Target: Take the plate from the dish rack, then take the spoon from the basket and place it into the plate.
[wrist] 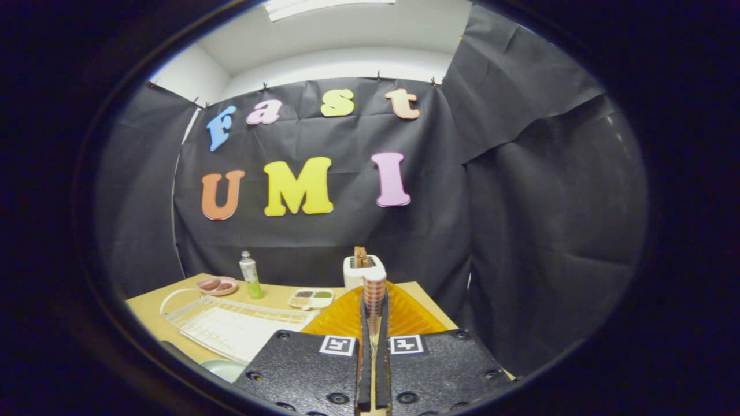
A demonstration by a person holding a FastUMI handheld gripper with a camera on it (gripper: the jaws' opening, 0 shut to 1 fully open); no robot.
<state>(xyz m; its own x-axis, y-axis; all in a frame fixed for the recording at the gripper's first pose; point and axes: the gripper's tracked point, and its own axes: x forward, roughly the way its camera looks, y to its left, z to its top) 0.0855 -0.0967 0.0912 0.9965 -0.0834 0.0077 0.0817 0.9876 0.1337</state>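
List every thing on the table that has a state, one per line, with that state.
gripper: shut on the spoon
spoon: upright between the fingers, checked end up
toaster: toast sticking up from a slot
dish rack: no plate standing in it
bottle: upright, capped
orange basket: beyond the fingers

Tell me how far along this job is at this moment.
The dish rack stands empty, so the plate seems already out; a pale green rim beside the gripper may be it. In hand: the gripper is closed on the spoon, above the orange basket. Left: setting the spoon into the plate.
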